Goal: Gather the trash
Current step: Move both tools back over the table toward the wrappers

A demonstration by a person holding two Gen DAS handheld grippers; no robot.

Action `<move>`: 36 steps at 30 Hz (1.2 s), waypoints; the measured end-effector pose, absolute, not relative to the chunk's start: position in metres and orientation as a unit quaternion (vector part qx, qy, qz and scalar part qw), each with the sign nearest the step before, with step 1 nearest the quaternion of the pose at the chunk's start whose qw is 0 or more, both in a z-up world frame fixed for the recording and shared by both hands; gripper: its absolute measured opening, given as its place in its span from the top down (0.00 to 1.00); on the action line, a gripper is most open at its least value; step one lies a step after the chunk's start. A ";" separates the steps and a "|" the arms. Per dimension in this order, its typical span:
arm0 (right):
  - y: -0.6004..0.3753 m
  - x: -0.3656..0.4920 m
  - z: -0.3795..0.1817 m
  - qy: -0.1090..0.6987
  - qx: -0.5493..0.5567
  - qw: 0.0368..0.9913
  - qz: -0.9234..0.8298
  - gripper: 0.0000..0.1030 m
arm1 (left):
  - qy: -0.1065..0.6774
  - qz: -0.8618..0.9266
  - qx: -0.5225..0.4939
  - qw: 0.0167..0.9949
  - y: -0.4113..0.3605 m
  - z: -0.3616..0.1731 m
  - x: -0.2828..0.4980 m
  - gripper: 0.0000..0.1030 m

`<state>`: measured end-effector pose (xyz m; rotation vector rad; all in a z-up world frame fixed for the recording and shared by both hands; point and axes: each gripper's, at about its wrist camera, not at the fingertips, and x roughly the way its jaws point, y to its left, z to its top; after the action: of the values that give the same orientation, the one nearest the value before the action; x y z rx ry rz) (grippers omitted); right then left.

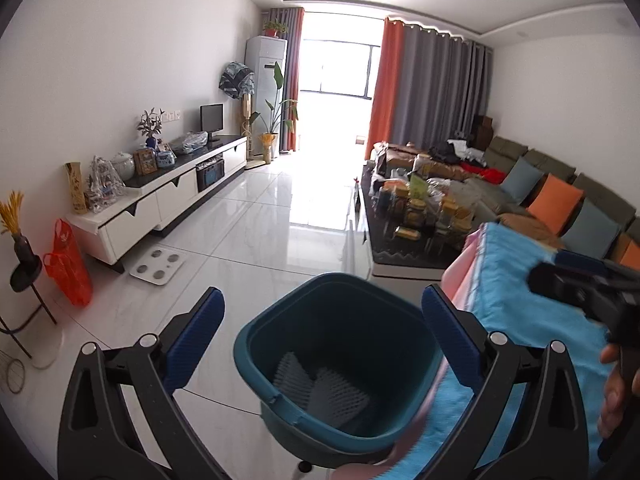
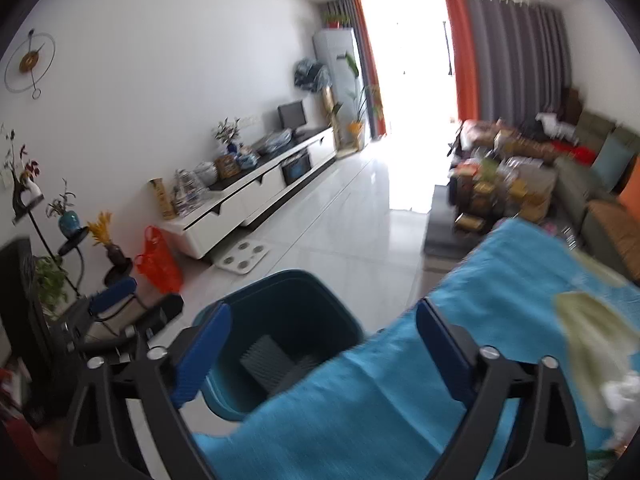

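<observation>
A teal trash bin (image 1: 340,360) stands on the white tile floor beside a table under a blue cloth (image 1: 532,320). Grey foam-net wrappers (image 1: 320,388) lie in its bottom. My left gripper (image 1: 320,344) is open and empty, right above the bin's mouth. In the right wrist view the bin (image 2: 288,332) sits low centre with the wrappers (image 2: 272,364) inside. My right gripper (image 2: 324,348) is open and empty, over the edge of the blue cloth (image 2: 440,360). White crumpled paper (image 2: 622,396) and a pale yellowish scrap (image 2: 588,320) lie on the cloth at the right.
A white TV cabinet (image 1: 160,200) runs along the left wall, with a red plastic bag (image 1: 68,264) and a white scale (image 1: 158,266) by it. A coffee table crowded with jars (image 1: 416,216) and a sofa (image 1: 560,196) are at the right. The other gripper (image 1: 592,288) shows at the right edge.
</observation>
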<state>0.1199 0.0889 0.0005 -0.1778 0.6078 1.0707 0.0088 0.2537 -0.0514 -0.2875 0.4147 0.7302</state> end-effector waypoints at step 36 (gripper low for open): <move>-0.195 0.058 -0.004 0.202 -0.027 0.959 0.195 0.07 | 0.198 0.042 -0.091 0.975 0.064 -0.008 0.061 0.06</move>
<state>0.0578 -0.1947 -0.0040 -0.0555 0.4093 0.3951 0.0610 0.0636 -0.0076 -0.1838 0.3997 0.0842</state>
